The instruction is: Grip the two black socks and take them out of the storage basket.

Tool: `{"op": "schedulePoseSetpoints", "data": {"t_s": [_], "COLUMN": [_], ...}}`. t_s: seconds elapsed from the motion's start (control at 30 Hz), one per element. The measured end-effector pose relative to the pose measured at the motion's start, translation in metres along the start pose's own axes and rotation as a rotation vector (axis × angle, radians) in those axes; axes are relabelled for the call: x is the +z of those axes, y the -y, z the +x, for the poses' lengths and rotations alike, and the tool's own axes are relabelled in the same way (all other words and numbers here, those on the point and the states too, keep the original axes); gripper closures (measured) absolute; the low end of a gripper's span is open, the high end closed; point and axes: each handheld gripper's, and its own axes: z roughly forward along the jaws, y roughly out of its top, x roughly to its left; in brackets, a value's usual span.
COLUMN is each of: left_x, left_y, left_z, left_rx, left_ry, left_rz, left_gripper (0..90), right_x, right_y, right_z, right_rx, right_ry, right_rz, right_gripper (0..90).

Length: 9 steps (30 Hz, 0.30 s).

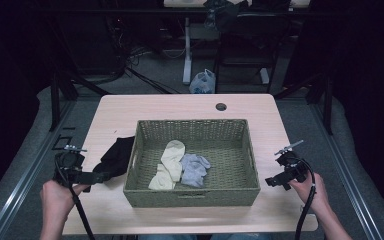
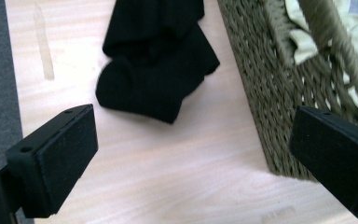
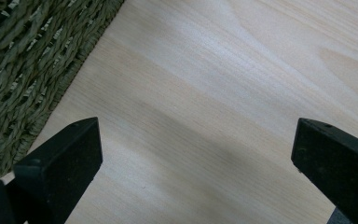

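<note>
A black sock (image 1: 114, 156) (image 2: 156, 70) lies crumpled on the table just left of a green woven basket (image 1: 192, 192) (image 2: 265, 88). Inside the basket lie a cream sock (image 1: 169, 162) (image 2: 307, 37) and a grey sock (image 1: 195, 169). My left gripper (image 1: 100, 177) (image 2: 193, 163) hovers near the sock's near end, open, nothing between its jaws; the sock lies a little beyond them. My right gripper (image 1: 271, 182) (image 3: 196, 168) is held over bare table to the right of the basket (image 3: 23, 70), jaws wide open and empty.
The light wooden table (image 1: 260, 110) has a cable hole (image 1: 221, 106) at the back. A white plastic bag (image 1: 202, 82) and desk legs stand on the floor beyond it. Bare tabletop runs along both sides of the basket.
</note>
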Motion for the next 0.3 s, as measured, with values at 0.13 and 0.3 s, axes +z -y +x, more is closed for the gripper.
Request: {"op": "schedulePoseSetpoints", "data": {"t_s": [0.13,0.3], "left_x": [0.008,0.012], "left_y": [0.018,0.025], "left_z": [0.001,0.003], "left_rx": [-0.008,-0.022], "left_ry": [-0.004,0.002], "left_rz": [0.032,0.03], "left_gripper": [0.2,0.2], "right_x": [0.0,0.0], "right_y": [0.0,0.0], "right_z": [0.001,0.002], "right_rx": [-0.005,0.001], "right_ry": [0.008,0.001], "right_rz": [0.002,-0.009], "right_gripper": [1.3,1.3]}}
